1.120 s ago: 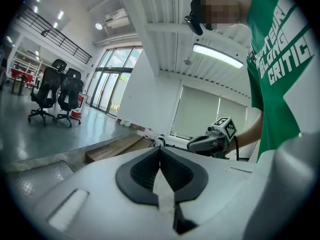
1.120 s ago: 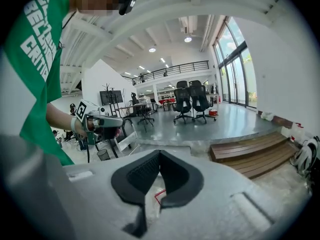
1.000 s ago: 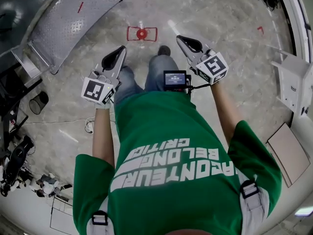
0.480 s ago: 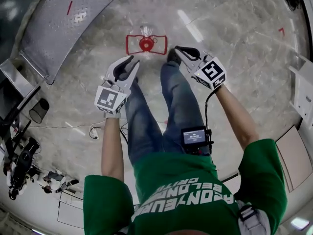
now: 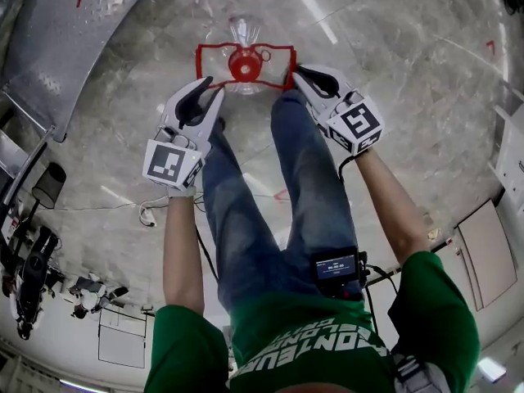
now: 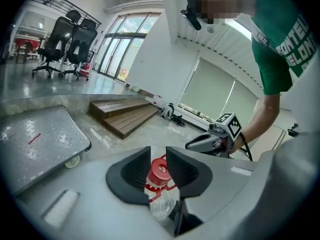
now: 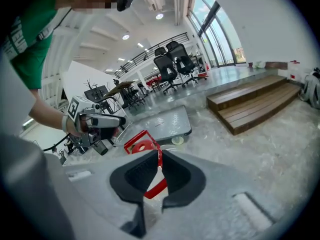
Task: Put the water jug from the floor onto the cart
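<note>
The water jug (image 5: 243,31) is clear with a red cap (image 5: 246,62) and a red rectangular handle frame (image 5: 214,49). It stands on the marble floor ahead of the person's feet. My left gripper (image 5: 211,88) hovers at the frame's near left side, jaws parted. The red cap (image 6: 160,171) shows through their gap, beyond the tips of the left gripper (image 6: 158,151). My right gripper (image 5: 296,74) is at the frame's right corner. The jaws of the right gripper (image 7: 159,155) are opening, with a red handle bar (image 7: 159,160) in the narrow gap. The grey cart (image 5: 82,31) lies to the upper left.
The person's legs (image 5: 319,178) stand between the grippers and the body. Wooden steps (image 6: 125,116) rise beyond the jug. Camera gear (image 5: 33,277) and a dark cup (image 5: 49,185) sit on the floor at left. White furniture (image 5: 512,146) lines the right edge.
The person has bent down and both grippers have sunk to the jug's red handle frame. The left jaws have parted, and the right jaws have just begun to part.
</note>
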A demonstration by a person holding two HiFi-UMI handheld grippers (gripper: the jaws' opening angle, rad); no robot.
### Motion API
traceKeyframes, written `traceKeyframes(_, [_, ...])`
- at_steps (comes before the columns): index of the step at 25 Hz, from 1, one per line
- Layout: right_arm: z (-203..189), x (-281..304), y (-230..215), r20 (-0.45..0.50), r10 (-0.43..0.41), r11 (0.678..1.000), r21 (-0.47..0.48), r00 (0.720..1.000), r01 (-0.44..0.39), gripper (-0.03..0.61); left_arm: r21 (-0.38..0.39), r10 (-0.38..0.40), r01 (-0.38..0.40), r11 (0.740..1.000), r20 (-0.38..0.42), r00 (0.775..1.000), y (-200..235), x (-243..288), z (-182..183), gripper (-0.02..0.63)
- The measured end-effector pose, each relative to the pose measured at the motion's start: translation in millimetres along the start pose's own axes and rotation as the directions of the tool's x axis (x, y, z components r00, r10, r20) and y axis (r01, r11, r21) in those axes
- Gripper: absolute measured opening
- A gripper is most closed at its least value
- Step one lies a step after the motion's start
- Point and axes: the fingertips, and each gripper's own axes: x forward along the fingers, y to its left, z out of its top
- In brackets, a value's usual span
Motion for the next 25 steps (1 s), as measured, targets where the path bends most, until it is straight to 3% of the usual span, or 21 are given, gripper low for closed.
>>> traceKeyframes(6, [-4, -7, -3, -0.007, -0.049, 0.996, 0.067, 0.999, 0.05, 0.086, -0.027, 0.046, -0.048, 0.999, -0.064, 0.997, 17, 1, -17, 0.118])
traceKeyframes(13, [-32, 15, -18, -0.052, -0.049, 0.952, 0.3, 0.997, 0.063, 0.212, -0.201, 0.081, -0.106, 0.974, -0.129, 0.988, 54, 13, -55, 0.319])
traceKeyframes(18, [-47, 33, -18, -0.065, -0.04, 0.914, 0.4, 0.997, 0.063, 0.216, -0.306, 0.058, -0.105, 0.946, -0.158, 0.986, 69, 19, -82, 0.322])
traceKeyframes(25, [-53, 53, -16, -0.075, -0.029, 0.889, 0.454, 0.997, 0.06, 0.215, -0.358, 0.012, -0.062, 0.932, -0.139, 0.99, 73, 32, -90, 0.24])
